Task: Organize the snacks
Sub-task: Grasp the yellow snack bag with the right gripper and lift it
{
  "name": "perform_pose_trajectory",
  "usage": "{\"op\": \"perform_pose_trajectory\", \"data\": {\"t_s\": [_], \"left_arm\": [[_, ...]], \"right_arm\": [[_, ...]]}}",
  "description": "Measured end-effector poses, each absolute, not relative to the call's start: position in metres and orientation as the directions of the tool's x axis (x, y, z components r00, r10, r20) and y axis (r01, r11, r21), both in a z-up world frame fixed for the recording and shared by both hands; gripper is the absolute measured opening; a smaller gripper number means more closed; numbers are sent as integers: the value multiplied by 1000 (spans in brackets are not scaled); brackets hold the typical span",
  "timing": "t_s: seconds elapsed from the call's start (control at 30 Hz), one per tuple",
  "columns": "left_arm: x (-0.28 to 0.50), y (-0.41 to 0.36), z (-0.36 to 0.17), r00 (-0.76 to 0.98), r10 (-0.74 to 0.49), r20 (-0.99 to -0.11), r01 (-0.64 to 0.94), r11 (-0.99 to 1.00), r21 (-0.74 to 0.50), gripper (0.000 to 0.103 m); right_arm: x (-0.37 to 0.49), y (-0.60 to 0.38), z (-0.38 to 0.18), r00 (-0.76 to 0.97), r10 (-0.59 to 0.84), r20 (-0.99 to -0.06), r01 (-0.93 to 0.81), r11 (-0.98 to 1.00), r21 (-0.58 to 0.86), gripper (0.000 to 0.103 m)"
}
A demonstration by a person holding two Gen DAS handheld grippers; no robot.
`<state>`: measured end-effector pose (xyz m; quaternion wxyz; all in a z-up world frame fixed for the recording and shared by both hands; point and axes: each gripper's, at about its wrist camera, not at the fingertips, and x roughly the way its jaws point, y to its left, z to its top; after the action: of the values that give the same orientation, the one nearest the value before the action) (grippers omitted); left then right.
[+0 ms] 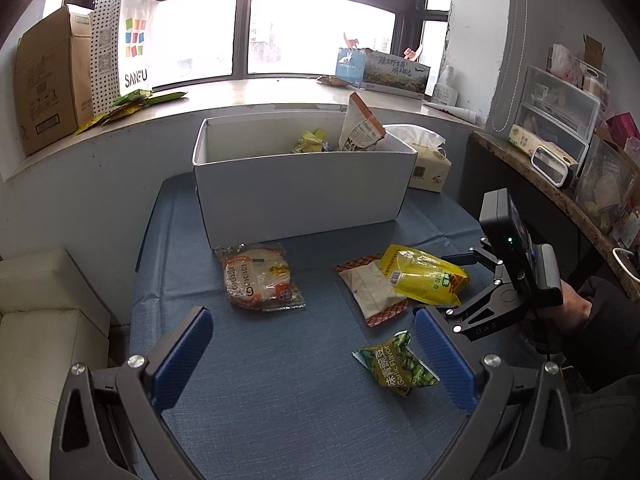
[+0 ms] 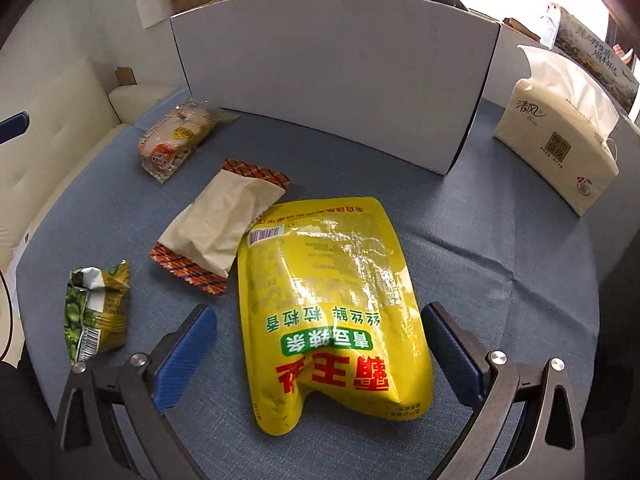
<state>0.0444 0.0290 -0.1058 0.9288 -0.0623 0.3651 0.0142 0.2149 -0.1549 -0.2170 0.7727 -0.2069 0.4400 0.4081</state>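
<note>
- Your left gripper (image 1: 312, 356) has black angular metal arms, round silver screws, and ribbed blue finger pads (image 1: 182, 360).
- Your right gripper (image 2: 320, 356) matches it; from the left wrist view its black frame reads "DAS" and carries a green light.
- Your right hand (image 1: 576, 306) shows bare skin beneath a dark sleeve (image 1: 612, 332).

Yellow pouch (image 2: 332, 312) with red and green lettering. Beige packet (image 2: 218, 228), orange-checked ends. Green pea packet (image 2: 96, 312). White box (image 1: 304, 196). Blue cloth (image 1: 280, 380). Cream tissue pack (image 2: 560, 160). Blue ribbed pads (image 2: 186, 360).
</note>
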Motion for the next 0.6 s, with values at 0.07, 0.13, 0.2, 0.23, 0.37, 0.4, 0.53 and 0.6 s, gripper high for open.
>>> {"op": "perform_pose_trajectory", "data": {"t_s": [0.07,0.13,0.2,0.23,0.37,0.4,0.53,0.6], "left_arm": [[44,31,-106,732,-16,-681,-79,991,-108,103],[45,33,-108,732,-16,-681,-84,990,-114,103],[45,35,-110,729,-17,-685,-90,989,-120,103],[46,36,-111,727,-19,-686,-91,988,-123,103],[56,44,-121,714,-18,-700,-99,987,-126,103],[63,47,-127,701,-11,-713,-111,986,-124,103],[96,62,-153,652,27,-758,-173,978,-114,103],[117,67,-165,623,48,-781,-198,975,-98,103]], "right_arm": [[215,-157,-215,296,437,-849,-805,593,25,85],[214,-160,-210,294,436,-851,-805,593,26,54],[214,-164,-208,295,424,-856,-799,601,23,47],[213,-167,-208,290,431,-854,-800,599,30,46],[209,-189,-201,292,461,-838,-768,636,83,45],[205,-196,-195,310,474,-824,-758,647,87,45],[191,-224,-168,356,517,-778,-722,681,121,45],[182,-235,-155,373,538,-756,-709,691,142,45]]}}
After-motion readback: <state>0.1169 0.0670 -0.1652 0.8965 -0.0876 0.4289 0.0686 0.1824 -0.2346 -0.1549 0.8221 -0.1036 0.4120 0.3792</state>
